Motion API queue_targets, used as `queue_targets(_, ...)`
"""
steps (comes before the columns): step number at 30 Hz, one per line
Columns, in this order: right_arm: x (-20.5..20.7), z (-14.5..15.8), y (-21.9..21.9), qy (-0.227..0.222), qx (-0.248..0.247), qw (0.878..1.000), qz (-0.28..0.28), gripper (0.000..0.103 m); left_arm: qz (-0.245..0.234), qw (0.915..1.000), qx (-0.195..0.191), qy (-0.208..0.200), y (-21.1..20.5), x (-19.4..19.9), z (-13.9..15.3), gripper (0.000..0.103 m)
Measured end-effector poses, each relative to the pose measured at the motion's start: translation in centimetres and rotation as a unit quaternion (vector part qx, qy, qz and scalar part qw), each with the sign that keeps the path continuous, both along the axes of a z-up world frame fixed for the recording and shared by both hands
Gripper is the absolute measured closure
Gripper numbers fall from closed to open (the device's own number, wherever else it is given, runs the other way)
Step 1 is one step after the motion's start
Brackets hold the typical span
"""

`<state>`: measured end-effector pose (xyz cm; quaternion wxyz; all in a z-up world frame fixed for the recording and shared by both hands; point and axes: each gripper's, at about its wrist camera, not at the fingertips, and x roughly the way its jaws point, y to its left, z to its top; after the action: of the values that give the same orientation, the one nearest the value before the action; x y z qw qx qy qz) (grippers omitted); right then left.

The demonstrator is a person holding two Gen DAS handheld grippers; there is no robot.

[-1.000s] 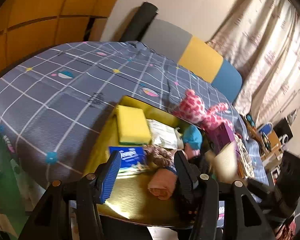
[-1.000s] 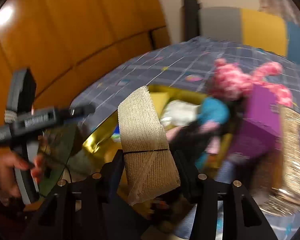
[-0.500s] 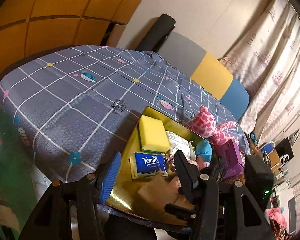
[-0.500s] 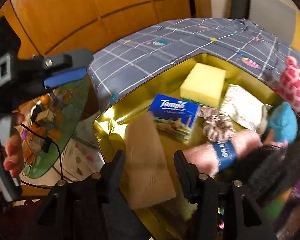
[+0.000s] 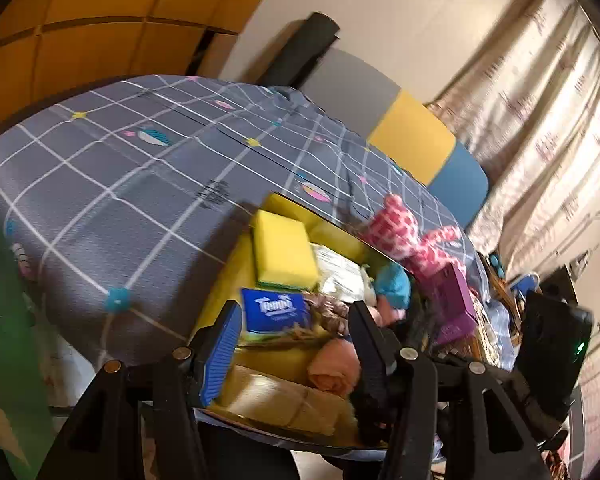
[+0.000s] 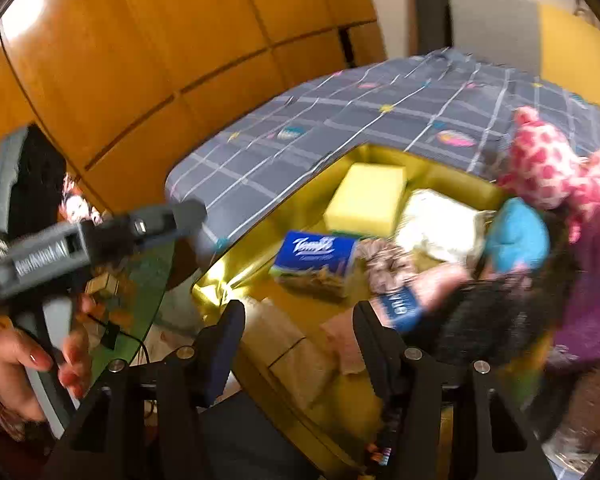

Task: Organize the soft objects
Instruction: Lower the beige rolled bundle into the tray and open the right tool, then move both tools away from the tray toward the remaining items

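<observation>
Two handheld tools hover over a shallow gold tray (image 6: pixel 220 280) of soft objects that sits on a bed covered in a grey checked sheet (image 5: pixel 100 184). The left tool (image 5: pixel 292 344) has its fingers spread apart with nothing between them. The right tool (image 6: pixel 300 340) is also spread apart and holds nothing; a tan burlap bundle (image 6: pixel 300 356) tied with a thin cord lies in the tray's near corner, just beyond its fingertips. Farther into the tray lie a blue tissue pack (image 6: pixel 316 256), a yellow sponge (image 6: pixel 364 200) at the far end, a pale plastic packet (image 6: pixel 440 224) beside the sponge, a beige scrunchie (image 6: pixel 388 268), and a rolled pink towel (image 5: pixel 334 368) with a blue band. A turquoise soft item (image 6: pixel 516 236) rests at the tray's right edge. A pink and white spotted plush toy (image 5: pixel 404 232) lies on the sheet just beyond it, next to a purple box (image 5: pixel 456 300). A wooden wardrobe (image 6: pixel 180 40) stands behind the bed.
</observation>
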<state>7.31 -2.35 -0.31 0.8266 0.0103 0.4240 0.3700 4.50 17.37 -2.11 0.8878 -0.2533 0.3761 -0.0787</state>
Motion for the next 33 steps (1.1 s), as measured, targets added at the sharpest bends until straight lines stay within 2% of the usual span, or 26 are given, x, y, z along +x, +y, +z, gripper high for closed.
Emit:
queue_targets(9, -0.8, 3.9, -5.8, -0.044, 0.046, 0.995, -0.079, 0.046, -0.059, 0.9982, 0.003, 0.006, -4.6, 1.0, -0.2, 0.047)
queue_targets(13, -1.0, 5.3, -9.9, -0.066, 0.059, 0.987, -0.133, 0.046, -0.089, 0.996, 0.002, 0.0, -6.6, 1.3, 0.3, 0.047)
queue_targets(18, -0.9, 5.9, -15.7, -0.073, 0.066, 0.974, -0.205, 0.046, -0.131, 0.9913, 0.011, -0.013, -9.8, 1.8, 1.3, 0.047)
queue_targets(24, -1.7, 5.4, -23.9, -0.081, 0.07, 0.946, -0.305, 0.044, -0.18, 0.9832, 0.027, -0.02, -14.1, 2.2, 2.2, 0.047)
queue_targets(29, -1.0, 2.9, -31.5, -0.045, 0.067, 0.916, -0.392, 0.04, -0.22, 0.9746, 0.034, -0.026, -17.6, 2.5, 2.9, 0.047)
queue_targets(33, 1.5, 0.1, -35.9, -0.012, 0.032, 0.902, -0.431, 0.033, -0.244, 0.9684, 0.038, -0.032, -20.0, 2.6, 3.4, 0.047)
